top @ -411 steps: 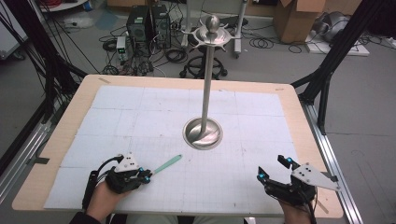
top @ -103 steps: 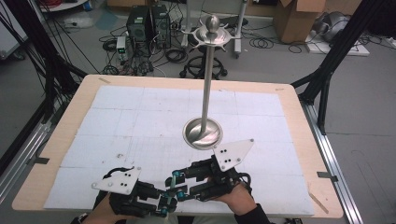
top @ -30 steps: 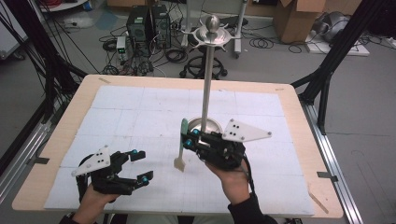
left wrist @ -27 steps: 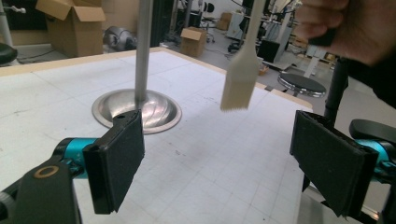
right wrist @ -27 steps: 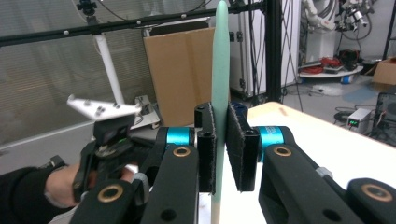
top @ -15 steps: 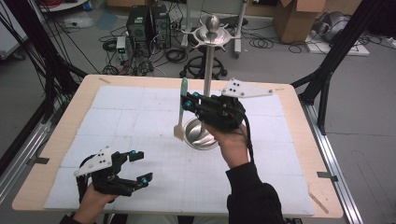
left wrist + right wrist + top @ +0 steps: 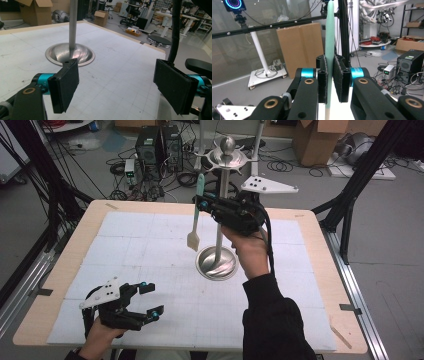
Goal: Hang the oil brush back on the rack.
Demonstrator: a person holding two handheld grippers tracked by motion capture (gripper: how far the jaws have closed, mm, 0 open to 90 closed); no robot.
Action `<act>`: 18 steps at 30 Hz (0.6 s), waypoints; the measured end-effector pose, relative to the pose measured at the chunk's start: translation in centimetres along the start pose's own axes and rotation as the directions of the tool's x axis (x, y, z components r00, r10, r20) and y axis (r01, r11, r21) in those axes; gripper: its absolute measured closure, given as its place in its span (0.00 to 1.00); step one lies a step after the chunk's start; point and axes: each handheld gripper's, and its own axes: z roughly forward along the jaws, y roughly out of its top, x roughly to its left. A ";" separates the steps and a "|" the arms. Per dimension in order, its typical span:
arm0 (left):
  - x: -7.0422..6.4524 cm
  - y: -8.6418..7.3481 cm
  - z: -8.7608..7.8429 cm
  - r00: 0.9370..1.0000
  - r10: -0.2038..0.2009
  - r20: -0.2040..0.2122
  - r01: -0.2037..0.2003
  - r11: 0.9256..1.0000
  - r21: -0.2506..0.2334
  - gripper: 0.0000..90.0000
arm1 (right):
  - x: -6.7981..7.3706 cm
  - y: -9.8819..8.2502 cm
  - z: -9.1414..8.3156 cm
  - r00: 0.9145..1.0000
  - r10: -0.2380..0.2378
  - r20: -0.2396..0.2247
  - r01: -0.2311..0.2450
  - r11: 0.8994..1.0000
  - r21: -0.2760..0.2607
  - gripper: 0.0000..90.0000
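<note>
A small spatula [image 7: 196,210] with a pale green handle and a cream blade hangs upright, blade down, above the table. My right gripper [image 7: 203,204] is shut on its handle, high over the table beside the metal stand's pole [image 7: 220,220]. In the right gripper view the green handle [image 7: 329,37] rises between the two pads [image 7: 340,75], which press on it. The stand has a round steel base [image 7: 216,263] and a dish-shaped top with a ball [image 7: 227,151]. My left gripper [image 7: 148,300] rests open near the table's front left, nothing between its pads [image 7: 63,87].
The white gridded mat [image 7: 150,250] covers a wooden table [image 7: 320,270]. Beyond the far edge lie computer towers [image 7: 155,145], cables and cardboard boxes [image 7: 320,140]. Black frame struts [image 7: 360,175] stand at both sides.
My right gripper has risen and moved toward the far side with the spatula, from beside the stand's base to near its top. The left gripper has stayed put.
</note>
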 end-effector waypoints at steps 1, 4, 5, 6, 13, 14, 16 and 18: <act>0.0 0.0 0.0 1.000 -0.001 0.000 0.001 1.000 -0.001 0.23 | -0.1 0.1 0.0 1.000 0.002 0.004 -0.002 1.000 -0.003 0.91; 0.0 0.0 0.0 1.000 -0.003 0.000 0.003 1.000 -0.002 0.23 | -0.3 0.3 0.0 1.000 0.008 0.008 -0.008 1.000 -0.004 0.91; 0.0 0.0 0.0 1.000 -0.005 0.002 0.005 1.000 -0.005 0.23 | -0.4 0.3 0.0 1.000 0.010 0.012 -0.010 1.000 -0.005 0.91; 0.0 0.0 0.0 1.000 -0.005 0.003 0.005 1.000 -0.006 0.23 | -0.5 0.4 0.0 1.000 0.012 0.016 -0.012 1.000 -0.003 0.91; 0.0 0.0 -0.1 1.000 -0.007 0.005 0.007 1.000 -0.009 0.23 | -1.0 0.5 0.0 0.999 0.022 0.037 -0.022 1.000 0.001 0.91; 0.1 0.0 -0.1 1.000 -0.008 0.005 0.008 1.000 -0.011 0.23 | -1.1 0.6 0.0 0.999 0.025 0.039 -0.024 1.000 -0.003 0.91; 0.1 0.1 -0.1 1.000 -0.010 0.002 0.010 1.000 -0.015 0.23 | -1.2 0.6 0.0 0.999 0.027 0.044 -0.027 1.000 -0.001 0.91; 0.1 0.1 -0.2 1.000 -0.014 0.003 0.014 1.000 -0.018 0.23 | -1.3 0.6 0.0 0.999 0.031 0.044 -0.031 1.000 0.004 0.91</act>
